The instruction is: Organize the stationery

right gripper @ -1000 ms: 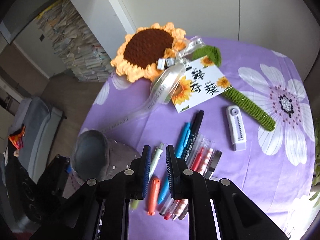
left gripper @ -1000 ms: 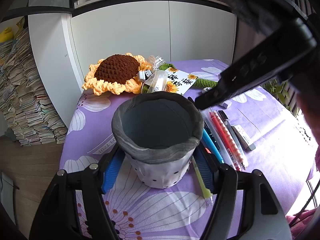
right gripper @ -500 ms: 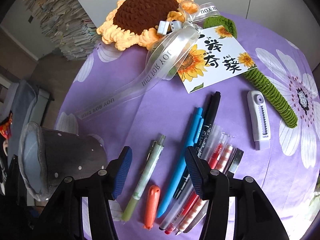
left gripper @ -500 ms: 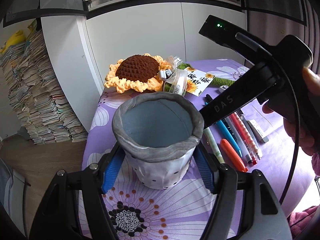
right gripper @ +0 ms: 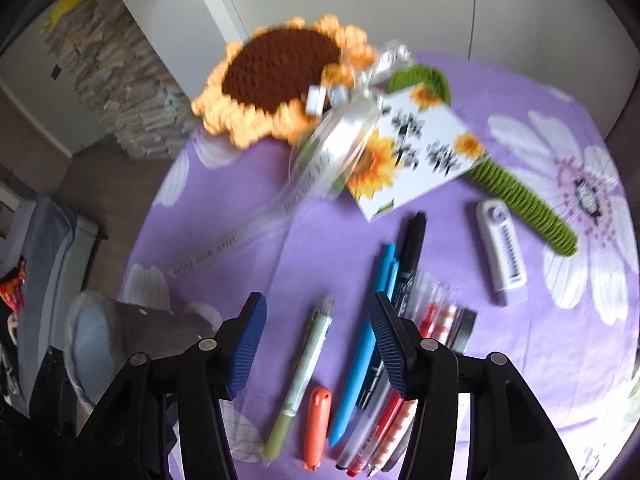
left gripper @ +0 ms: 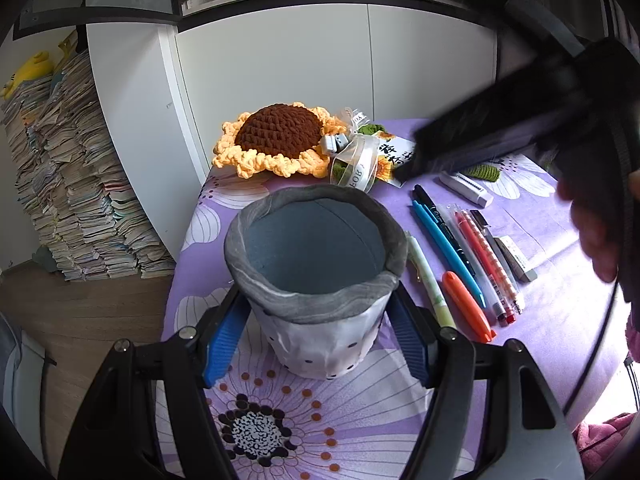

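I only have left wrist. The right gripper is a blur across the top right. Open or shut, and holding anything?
Observer: Open. The right gripper has just been opening its jaws, and nothing is gripped between them.
Operator: What is it lined up on?
Observer: In the right wrist view, the pale green pen lies flat on the purple tablecloth and runs straight through the gap between the jaws. The pads are not touching it.
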A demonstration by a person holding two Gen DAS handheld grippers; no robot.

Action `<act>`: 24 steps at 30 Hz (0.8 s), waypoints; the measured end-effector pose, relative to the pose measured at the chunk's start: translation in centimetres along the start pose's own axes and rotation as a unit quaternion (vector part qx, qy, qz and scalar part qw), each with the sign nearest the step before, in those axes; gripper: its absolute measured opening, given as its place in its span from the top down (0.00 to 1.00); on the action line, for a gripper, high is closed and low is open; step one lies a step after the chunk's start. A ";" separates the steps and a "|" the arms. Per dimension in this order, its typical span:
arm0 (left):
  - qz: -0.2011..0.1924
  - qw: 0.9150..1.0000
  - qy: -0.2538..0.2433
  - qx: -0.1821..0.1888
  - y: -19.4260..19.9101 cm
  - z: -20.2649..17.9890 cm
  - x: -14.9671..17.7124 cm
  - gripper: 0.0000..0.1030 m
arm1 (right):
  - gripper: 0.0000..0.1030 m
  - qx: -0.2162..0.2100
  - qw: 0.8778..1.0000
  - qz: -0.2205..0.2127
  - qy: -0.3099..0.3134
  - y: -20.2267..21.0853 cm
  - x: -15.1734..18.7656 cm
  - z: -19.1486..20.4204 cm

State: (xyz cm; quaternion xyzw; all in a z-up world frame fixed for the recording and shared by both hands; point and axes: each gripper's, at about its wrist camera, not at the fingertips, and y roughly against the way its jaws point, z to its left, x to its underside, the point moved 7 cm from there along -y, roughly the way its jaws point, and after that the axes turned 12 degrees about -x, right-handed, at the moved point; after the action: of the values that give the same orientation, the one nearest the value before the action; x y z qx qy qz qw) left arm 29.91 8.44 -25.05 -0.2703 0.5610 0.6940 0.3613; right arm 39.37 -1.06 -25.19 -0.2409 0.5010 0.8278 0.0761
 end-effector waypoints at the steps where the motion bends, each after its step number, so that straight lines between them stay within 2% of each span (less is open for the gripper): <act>1: 0.000 1.000 0.001 0.000 0.0 0.1 0.0 0.34 | 0.46 0.016 0.998 -0.051 0.025 2.1 -0.6 0.7; 2: 0.000 1.000 0.002 0.001 -0.1 0.1 0.0 0.34 | 0.46 0.038 0.994 -0.093 0.051 4.0 -1.1 1.4; 3: 0.001 1.000 0.003 0.002 -0.2 0.1 0.0 0.34 | 0.40 0.059 0.987 -0.131 0.070 5.8 -1.3 2.0; 4: 0.001 1.000 0.003 0.002 -0.2 0.0 0.0 0.34 | 0.16 0.073 0.982 -0.160 0.075 7.1 -1.3 2.2; 5: 0.000 1.000 0.002 0.003 -0.2 0.0 0.0 0.34 | 0.06 0.063 0.978 -0.188 0.072 8.1 -1.4 2.4; 6: 0.000 1.000 0.002 0.003 -0.2 -0.1 0.0 0.34 | 0.01 0.029 0.977 -0.201 0.065 8.6 -1.4 2.6; 7: 0.000 1.000 0.003 0.004 -0.3 -0.1 0.1 0.34 | 0.01 -0.002 0.982 -0.183 0.054 8.3 -1.5 2.7; 9: 0.001 1.000 0.004 0.004 -0.3 -0.1 0.1 0.34 | 0.02 -0.024 0.995 -0.085 0.045 6.5 -1.4 2.5; 10: 0.001 1.000 0.004 0.005 -0.2 -0.1 0.1 0.34 | 0.04 -0.022 0.996 -0.072 0.054 6.0 -1.4 2.6; 11: 0.000 1.000 0.005 0.006 -0.1 -0.1 0.1 0.34 | 0.07 -0.002 0.996 -0.067 0.059 5.7 -1.5 2.3; 12: 0.000 1.000 0.006 0.008 -0.1 -0.1 0.1 0.34 | 0.13 0.017 0.997 -0.056 0.058 5.3 -1.5 2.0; 14: 0.001 1.000 0.007 0.008 -0.1 -0.1 0.2 0.34 | 0.26 0.003 0.999 -0.015 0.036 4.0 -1.1 1.4; 15: 0.001 1.000 0.007 0.008 -0.1 -0.1 0.3 0.34 | 0.50 -0.022 1.000 0.009 0.006 3.2 -0.9 0.9; 16: 0.001 1.000 0.007 0.008 -0.1 -0.1 0.3 0.34 | 0.67 -0.050 0.998 0.029 -0.026 2.5 -0.1 0.4; 18: 0.001 1.000 0.008 0.010 -0.1 -0.1 0.3 0.34 | 0.75 -0.091 0.990 0.070 -0.080 0.6 1.0 -0.4; 20: 0.001 1.000 0.009 0.011 -0.1 0.0 0.3 0.34 | 0.75 -0.066 0.991 0.090 -0.076 -0.5 2.2 -0.6; 22: 0.001 1.000 0.009 0.012 -0.2 0.0 0.3 0.34 | 0.75 -0.033 0.993 0.087 -0.069 -0.8 2.6 -1.0; 24: 0.000 1.000 0.008 0.012 -0.2 0.0 0.3 0.34 | 0.75 -0.027 0.993 0.085 -0.074 -1.1 2.3 -1.3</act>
State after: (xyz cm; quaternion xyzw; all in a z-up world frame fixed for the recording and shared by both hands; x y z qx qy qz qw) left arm 29.89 8.56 -25.38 -0.2716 0.5725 0.6850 0.3596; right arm 38.16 -1.93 -27.62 -0.1374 0.4902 0.8600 0.0357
